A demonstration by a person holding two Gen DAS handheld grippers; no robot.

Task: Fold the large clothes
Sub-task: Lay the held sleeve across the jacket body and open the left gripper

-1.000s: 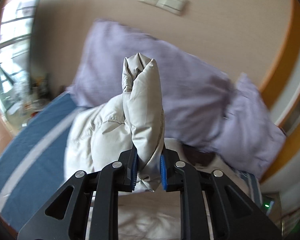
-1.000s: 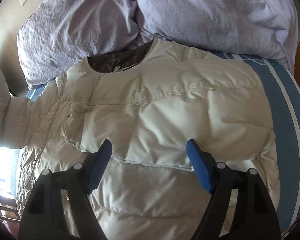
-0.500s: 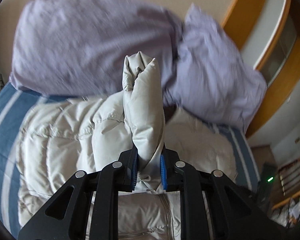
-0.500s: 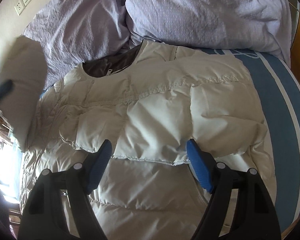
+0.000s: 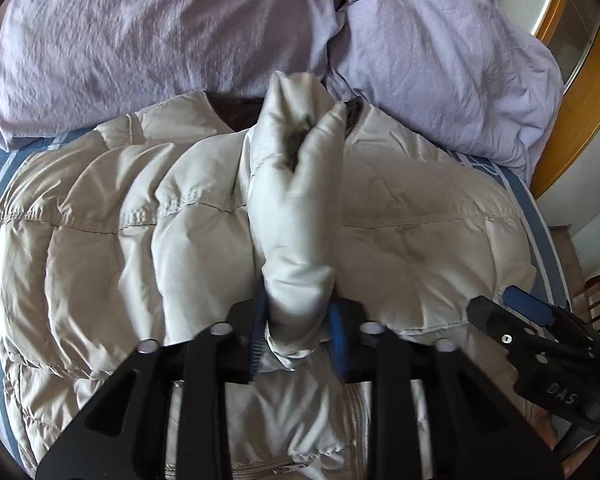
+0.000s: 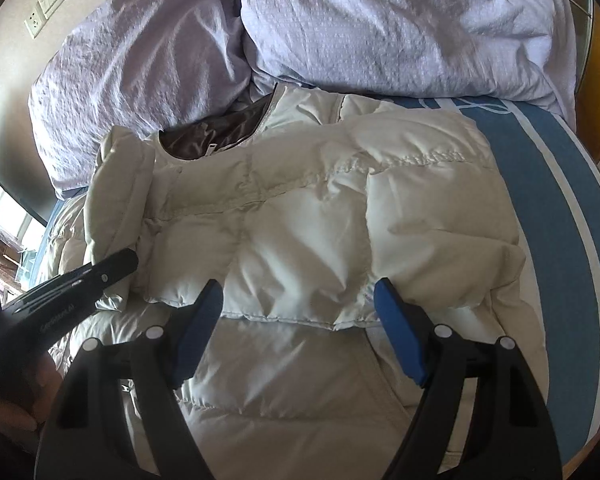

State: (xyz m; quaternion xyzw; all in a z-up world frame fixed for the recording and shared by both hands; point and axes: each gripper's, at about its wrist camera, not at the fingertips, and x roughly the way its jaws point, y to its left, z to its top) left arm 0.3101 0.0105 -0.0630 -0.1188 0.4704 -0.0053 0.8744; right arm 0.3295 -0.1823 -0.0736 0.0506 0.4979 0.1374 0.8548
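A cream puffer jacket lies spread on the bed, collar toward the pillows; it also shows in the right wrist view. My left gripper is shut on the jacket's sleeve near the cuff and holds it over the jacket's middle. In the right wrist view the sleeve stands at the left with the left gripper's black body below it. My right gripper is open and empty, hovering over the jacket's lower half. It also shows in the left wrist view at the right.
Two lilac pillows lie at the head of the bed. The blue bedsheet with white stripes shows on the right. A wooden frame stands at the far right. Wall sockets sit upper left.
My left gripper has swung the held sleeve from the left side in over the jacket's chest. My right gripper has stayed open over the lower part of the jacket.
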